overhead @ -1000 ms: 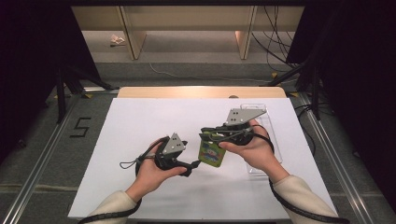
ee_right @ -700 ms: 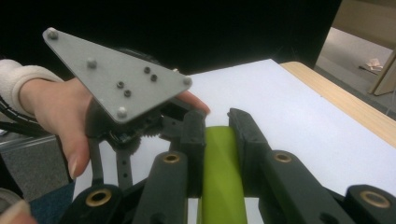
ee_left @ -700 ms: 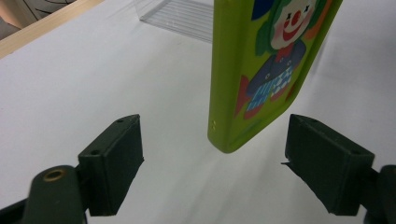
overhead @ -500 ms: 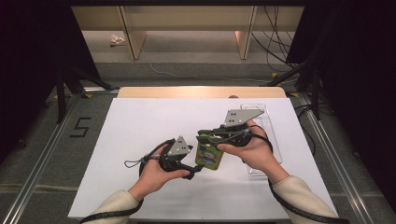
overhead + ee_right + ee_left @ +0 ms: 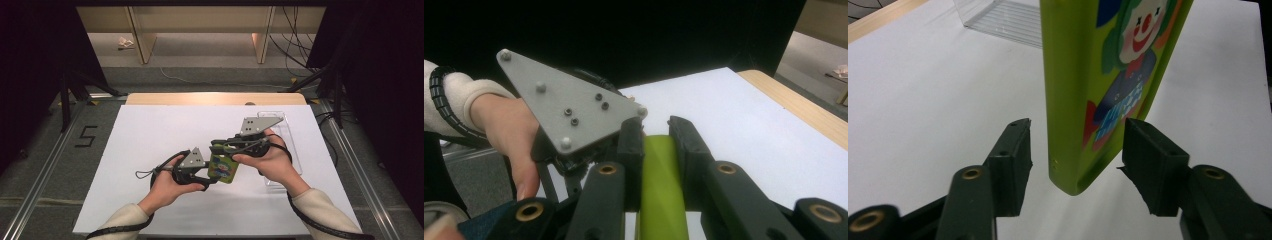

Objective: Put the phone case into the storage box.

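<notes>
The right hand-held gripper [image 5: 222, 147] pinches a green clown-printed case [image 5: 222, 168] by its top edge, holding it upright above the middle of the white table [image 5: 150, 135]. The left hand-held gripper [image 5: 1075, 155] has just been closing, its jaws now spread on either side of the case's lower end without touching it. A clear plastic tray [image 5: 285, 135] lies near the table's right edge.

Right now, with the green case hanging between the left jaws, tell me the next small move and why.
Probably finish closing the left gripper on the green case. Its jaws have just been closing and stand either side of the case's lower end, a gap still showing at each pad. The right gripper already clamps the case, so it seems steady enough to take.
</notes>
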`<state>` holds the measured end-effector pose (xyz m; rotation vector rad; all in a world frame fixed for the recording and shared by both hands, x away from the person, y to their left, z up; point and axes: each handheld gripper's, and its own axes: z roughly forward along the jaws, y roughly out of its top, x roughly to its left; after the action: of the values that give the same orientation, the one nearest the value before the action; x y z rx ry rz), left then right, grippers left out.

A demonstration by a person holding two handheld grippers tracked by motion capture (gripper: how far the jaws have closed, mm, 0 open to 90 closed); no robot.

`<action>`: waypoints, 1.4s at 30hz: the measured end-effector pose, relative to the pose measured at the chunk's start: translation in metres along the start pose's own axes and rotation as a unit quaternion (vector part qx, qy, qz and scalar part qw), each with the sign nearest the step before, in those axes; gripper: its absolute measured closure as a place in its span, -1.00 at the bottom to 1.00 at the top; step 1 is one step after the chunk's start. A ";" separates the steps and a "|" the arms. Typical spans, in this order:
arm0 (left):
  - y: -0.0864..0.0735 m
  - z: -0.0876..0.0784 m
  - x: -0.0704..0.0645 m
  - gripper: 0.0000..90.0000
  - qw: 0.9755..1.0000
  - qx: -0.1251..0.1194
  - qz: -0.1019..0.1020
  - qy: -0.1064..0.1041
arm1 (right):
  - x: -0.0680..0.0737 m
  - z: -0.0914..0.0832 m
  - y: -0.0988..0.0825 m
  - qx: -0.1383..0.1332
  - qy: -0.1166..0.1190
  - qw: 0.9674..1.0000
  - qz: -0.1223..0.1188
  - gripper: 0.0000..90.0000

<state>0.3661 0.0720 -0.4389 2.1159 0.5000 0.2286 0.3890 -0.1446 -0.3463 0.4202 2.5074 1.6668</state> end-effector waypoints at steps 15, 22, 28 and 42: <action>0.003 -0.003 0.001 0.47 1.000 -0.014 0.003 -0.006 | -0.002 -0.002 0.000 -0.006 0.002 1.000 0.007 0.73; 0.005 -0.005 -0.001 0.63 1.000 -0.003 0.002 -0.008 | -0.003 -0.002 -0.001 -0.013 0.007 1.000 0.013 0.72; 0.006 -0.007 -0.001 0.70 1.000 -0.002 -0.006 -0.007 | -0.003 -0.002 -0.001 -0.017 0.012 1.000 0.013 0.72; 0.007 -0.009 -0.001 0.72 1.000 0.001 -0.017 -0.004 | -0.003 -0.002 -0.001 -0.022 0.017 0.999 0.018 0.70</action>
<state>0.3640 0.0757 -0.4281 2.1089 0.5307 0.2007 0.3914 -0.1479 -0.3468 0.4378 2.4973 1.7527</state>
